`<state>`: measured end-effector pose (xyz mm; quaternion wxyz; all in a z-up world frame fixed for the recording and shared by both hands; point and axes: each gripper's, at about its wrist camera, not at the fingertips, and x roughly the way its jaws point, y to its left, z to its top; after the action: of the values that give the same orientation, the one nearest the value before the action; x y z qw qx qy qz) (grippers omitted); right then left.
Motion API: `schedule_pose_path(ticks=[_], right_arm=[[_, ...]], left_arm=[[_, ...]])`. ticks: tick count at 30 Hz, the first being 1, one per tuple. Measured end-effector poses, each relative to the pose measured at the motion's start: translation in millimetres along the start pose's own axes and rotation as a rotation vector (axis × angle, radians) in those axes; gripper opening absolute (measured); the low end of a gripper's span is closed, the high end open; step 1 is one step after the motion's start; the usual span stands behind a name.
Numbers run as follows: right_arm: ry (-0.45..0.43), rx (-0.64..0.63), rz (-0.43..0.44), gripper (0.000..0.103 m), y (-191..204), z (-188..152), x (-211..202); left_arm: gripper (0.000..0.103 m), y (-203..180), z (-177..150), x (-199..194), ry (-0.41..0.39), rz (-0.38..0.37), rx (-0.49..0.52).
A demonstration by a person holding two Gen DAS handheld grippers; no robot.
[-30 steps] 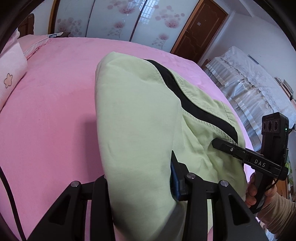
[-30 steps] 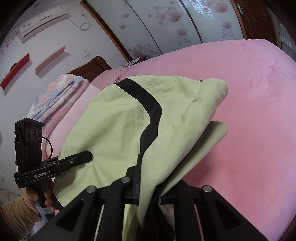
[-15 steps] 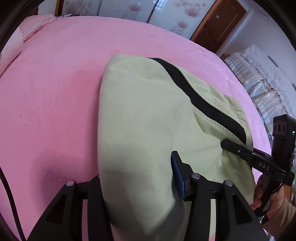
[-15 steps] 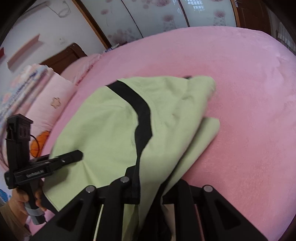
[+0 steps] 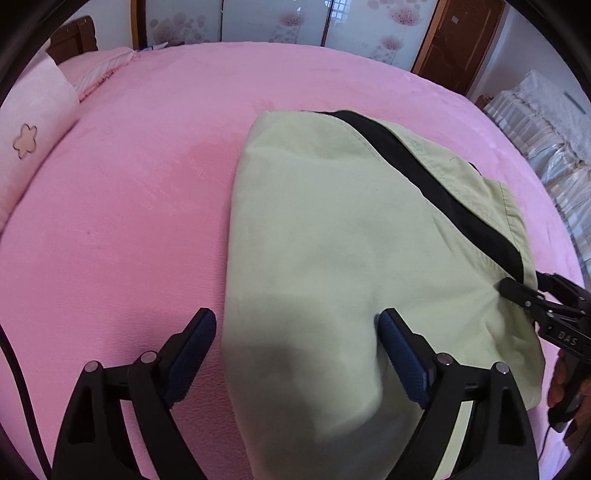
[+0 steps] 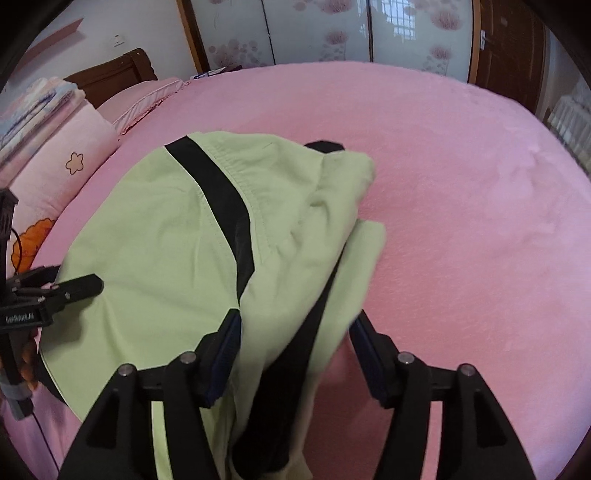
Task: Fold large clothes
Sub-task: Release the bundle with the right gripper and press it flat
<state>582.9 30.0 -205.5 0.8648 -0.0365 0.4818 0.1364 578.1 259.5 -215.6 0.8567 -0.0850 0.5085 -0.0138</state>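
Observation:
A light green garment (image 5: 332,240) with a black stripe (image 5: 424,184) lies folded on the pink bed (image 5: 129,221). My left gripper (image 5: 295,332) hovers over its near left corner with jaws opening wide. The cloth lies loose between them and the left pad (image 5: 192,347) is clear of it. In the right wrist view the garment (image 6: 166,240) bunches at its right side. My right gripper (image 6: 295,332) is over that near edge, jaws opening, and the cloth hangs slack between the pads. Each view shows the other gripper (image 5: 524,284) (image 6: 72,278) at the garment's far side.
Pink pillows (image 5: 26,147) and folded blankets (image 6: 33,99) sit at the head of the bed by a wooden headboard (image 6: 110,74). Flowered sliding doors (image 5: 277,18) and a brown door (image 5: 461,37) stand beyond. A white ruffled cover (image 5: 554,129) lies past the right edge.
Both grippers have come down toward the bed with the garment. Their jaws, shut on the cloth before, now stand apart, and the garment has settled flat on the bed.

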Motion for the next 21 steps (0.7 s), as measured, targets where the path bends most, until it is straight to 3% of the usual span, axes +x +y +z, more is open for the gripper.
schedule_pose_path(ticks=[5,8,10,11,15,18,21], right_arm=[[-0.068,0.001,-0.084,0.06,5.1,1.9,-30.6],[-0.173,-0.016,-0.164,0.06,18.8,-0.7,-59.5],[-0.223,-0.029,-0.14,0.058,30.1,-1.3,-75.8],[-0.233,-0.027,-0.114,0.051,35.7,-1.0,-80.1],[-0.2,-0.023,0.003,0.024,59.8,-4.0,-68.2],[-0.148,-0.023,0.043,0.02,73.2,-14.3,-40.1],[-0.124,-0.026,-0.048,0.018,66.4,-28.4,-17.8]], left_arm=[[0.089,-10.2,3.2,-28.9,-0.081,0.087,0.01],[0.089,-14.7,-0.3,-58.4,-0.162,0.088,0.004],[0.089,-28.1,0.2,-71.6,-0.207,0.072,0.023],[0.088,-31.6,-2.9,-76.4,-0.218,0.054,0.03],[0.065,-43.8,-13.9,-70.0,-0.187,-0.015,0.027],[0.054,-51.6,-24.1,-51.6,-0.155,-0.021,-0.011],[0.053,-41.5,-38.9,-29.1,-0.126,0.016,-0.037]])
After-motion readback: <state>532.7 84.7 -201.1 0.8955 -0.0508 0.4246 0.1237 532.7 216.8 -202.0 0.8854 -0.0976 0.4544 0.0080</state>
